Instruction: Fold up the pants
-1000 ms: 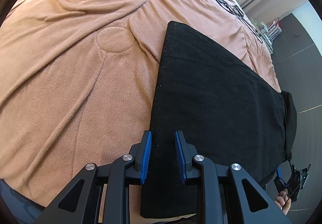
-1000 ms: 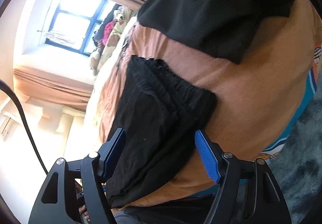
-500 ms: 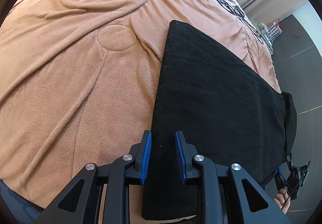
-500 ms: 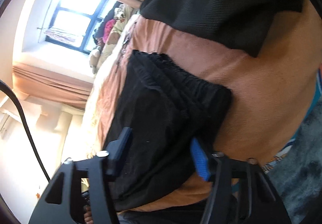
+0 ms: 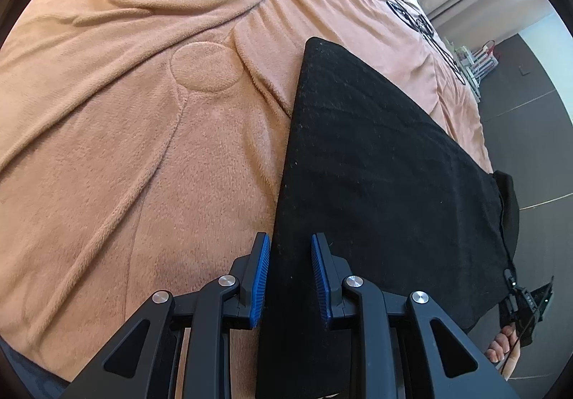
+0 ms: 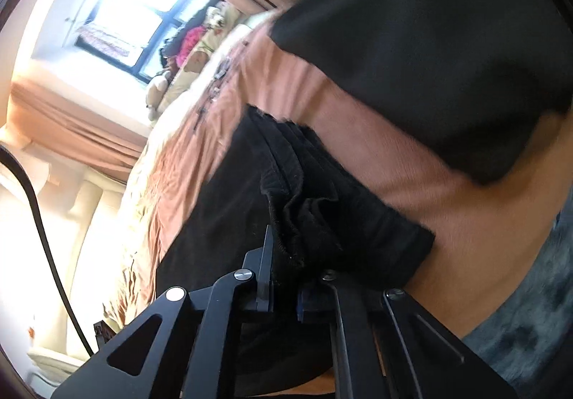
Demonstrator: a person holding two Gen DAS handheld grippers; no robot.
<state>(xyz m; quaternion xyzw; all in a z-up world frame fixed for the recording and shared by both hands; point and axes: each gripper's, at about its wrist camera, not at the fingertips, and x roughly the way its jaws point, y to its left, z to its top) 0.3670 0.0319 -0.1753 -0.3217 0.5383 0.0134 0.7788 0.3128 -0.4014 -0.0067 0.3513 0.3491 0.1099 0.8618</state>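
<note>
Black pants (image 5: 376,162) lie flat on the peach blanket (image 5: 143,112), near its edge. Left gripper (image 5: 288,273) angles down over the hem, 2 jaws partly spread, hem edge between them. Right gripper (image 6: 283,277) is clamped tight, pinching the bunched waistband (image 6: 304,205).

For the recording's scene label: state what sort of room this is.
Most likely a bedroom. The black pants lie on a wide bed under a peach fleece blanket, stuffed toys sit by the window, and curtains hang beside it.
</note>
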